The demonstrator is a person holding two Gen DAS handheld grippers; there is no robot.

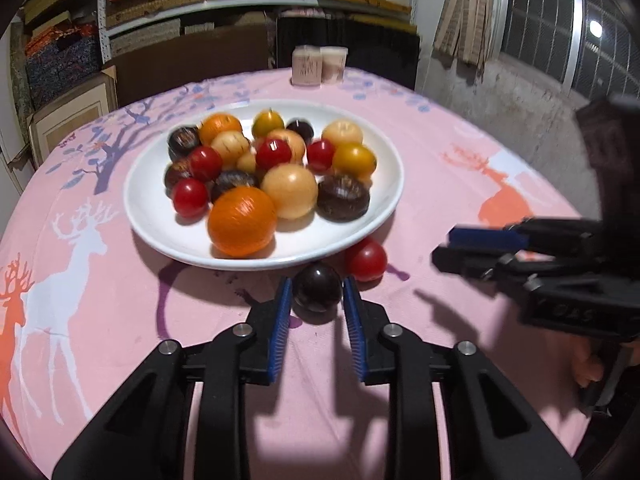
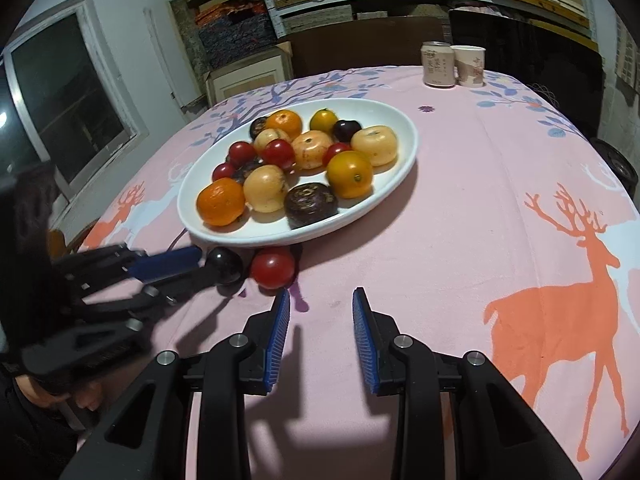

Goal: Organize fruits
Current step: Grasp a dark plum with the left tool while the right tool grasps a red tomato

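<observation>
A white plate (image 1: pixel 150 222) (image 2: pixel 400 120) heaped with orange, yellow, red and dark fruits stands mid-table. Just in front of its near rim, my left gripper (image 1: pixel 317 289) (image 2: pixel 202 265) is shut on a small dark round fruit (image 1: pixel 317 287) (image 2: pixel 225 266), its blue pads pressing both sides. A red tomato (image 1: pixel 366 260) (image 2: pixel 274 267) lies on the cloth touching that fruit. My right gripper (image 2: pixel 320 300) (image 1: pixel 444 246) hovers over bare cloth just right of the tomato. Its fingers stand a narrow gap apart with nothing between them.
A pink tablecloth with deer prints (image 2: pixel 560 280) covers the round table. A drinks can (image 2: pixel 438 64) and a paper cup (image 2: pixel 470 66) stand at the far edge. Shelves of stacked mats fill the back wall, and a hand shows behind each gripper.
</observation>
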